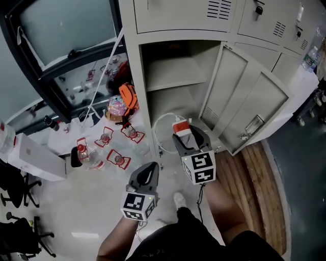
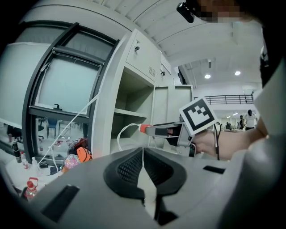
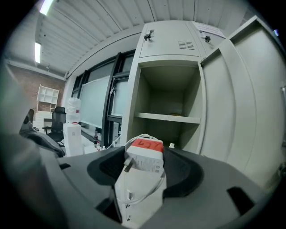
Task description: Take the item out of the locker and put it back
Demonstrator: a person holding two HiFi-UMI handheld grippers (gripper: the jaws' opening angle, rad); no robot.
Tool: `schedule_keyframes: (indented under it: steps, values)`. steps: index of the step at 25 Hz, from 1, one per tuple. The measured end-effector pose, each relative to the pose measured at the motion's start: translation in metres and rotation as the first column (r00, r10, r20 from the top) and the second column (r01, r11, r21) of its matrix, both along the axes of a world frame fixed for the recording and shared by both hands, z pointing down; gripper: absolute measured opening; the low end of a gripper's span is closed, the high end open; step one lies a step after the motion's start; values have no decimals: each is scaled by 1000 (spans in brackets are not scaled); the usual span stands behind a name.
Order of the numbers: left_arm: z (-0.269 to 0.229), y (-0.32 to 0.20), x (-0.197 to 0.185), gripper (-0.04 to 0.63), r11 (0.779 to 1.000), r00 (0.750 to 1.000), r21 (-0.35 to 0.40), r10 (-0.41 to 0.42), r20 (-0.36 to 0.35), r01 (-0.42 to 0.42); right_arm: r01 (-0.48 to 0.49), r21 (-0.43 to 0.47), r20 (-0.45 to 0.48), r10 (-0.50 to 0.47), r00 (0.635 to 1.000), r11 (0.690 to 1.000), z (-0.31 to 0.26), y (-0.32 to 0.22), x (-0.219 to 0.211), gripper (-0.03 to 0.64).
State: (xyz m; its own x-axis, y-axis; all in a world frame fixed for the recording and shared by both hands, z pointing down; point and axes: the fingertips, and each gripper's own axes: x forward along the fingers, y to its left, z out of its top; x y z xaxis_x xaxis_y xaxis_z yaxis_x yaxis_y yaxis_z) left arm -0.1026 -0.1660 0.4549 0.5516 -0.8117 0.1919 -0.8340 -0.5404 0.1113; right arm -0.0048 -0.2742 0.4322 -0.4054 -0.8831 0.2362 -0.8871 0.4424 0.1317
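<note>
Floor (image 1: 86, 214) beside locker (image 1: 173, 15) bears water bottles (image 1: 89, 155), seemingly an orange bag (image 1: 128, 97)

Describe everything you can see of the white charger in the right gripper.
The charger is a white plastic block with a red label on its top end, a plug prong on one side and a white cable wrapped round it, one loop hanging free. It stands upright, clamped between the jaws of the right gripper, in front of the open locker.

One left gripper (image 1: 147, 172), one right gripper (image 1: 184, 137), one white charger (image 1: 180, 126) with one cable (image 1: 154, 133), one open locker (image 1: 133, 66) with one shelf (image 1: 173, 76) and one door (image 1: 244, 102), one orange bag (image 1: 128, 97), perhaps four bottles (image 1: 87, 154) on the floor, two office chairs (image 1: 20, 186)
</note>
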Motion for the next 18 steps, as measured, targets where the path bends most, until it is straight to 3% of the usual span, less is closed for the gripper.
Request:
schedule_keyframes:
  steps: [18]
  values:
    - [-1, -92, 25, 11, 998, 998, 13, -61, -1, 61, 58, -49, 4, -58, 998, 997, 21, -118, 6, 264]
